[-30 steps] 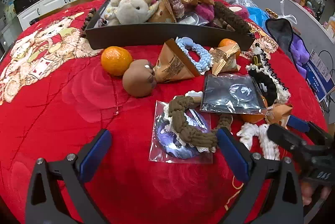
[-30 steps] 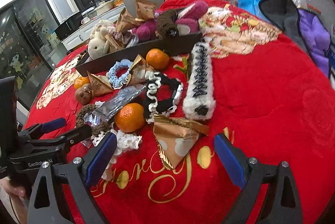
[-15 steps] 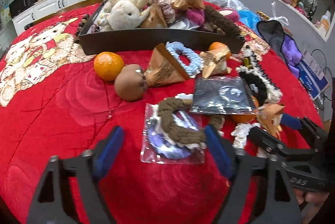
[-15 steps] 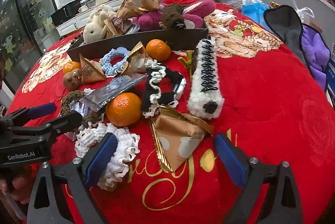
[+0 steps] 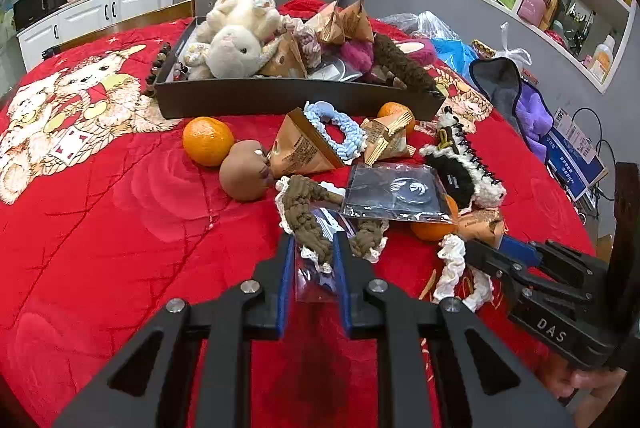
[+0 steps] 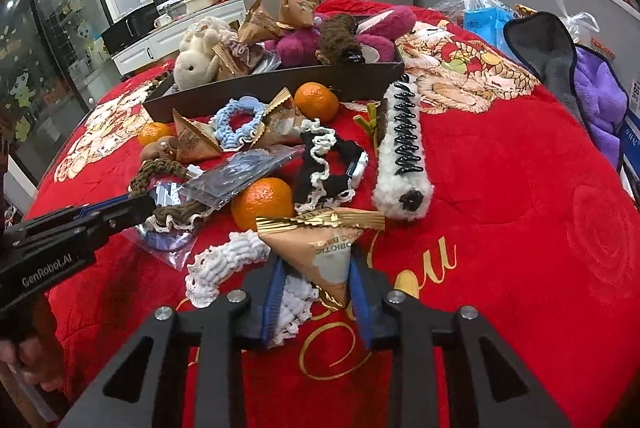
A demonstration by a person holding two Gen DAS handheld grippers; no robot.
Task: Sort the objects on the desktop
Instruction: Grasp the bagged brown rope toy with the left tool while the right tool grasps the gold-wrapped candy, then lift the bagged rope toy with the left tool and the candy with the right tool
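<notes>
My left gripper (image 5: 313,260) is shut on a brown knitted scrunchie (image 5: 310,216) and the clear packet (image 5: 316,284) under it, low on the red tablecloth. It also shows in the right wrist view (image 6: 132,205). My right gripper (image 6: 316,292) is shut on a tan triangular snack packet (image 6: 328,248), with a white lace scrunchie (image 6: 228,260) beside its left finger. The right gripper also shows in the left wrist view (image 5: 486,254). A dark tray (image 5: 296,95) at the back holds plush toys and packets.
Loose on the cloth lie oranges (image 5: 208,141) (image 6: 262,201), a brown ball (image 5: 244,176), a blue scrunchie (image 5: 336,131), a dark plastic packet (image 5: 396,193), a black-and-white scrunchie (image 6: 328,171) and a white fuzzy hair clip (image 6: 404,155). Bags and cloths (image 6: 560,55) sit at the right edge.
Both grippers have closed: the left on the brown scrunchie and its packet, the right on the tan triangular packet after moving forward to it.
</notes>
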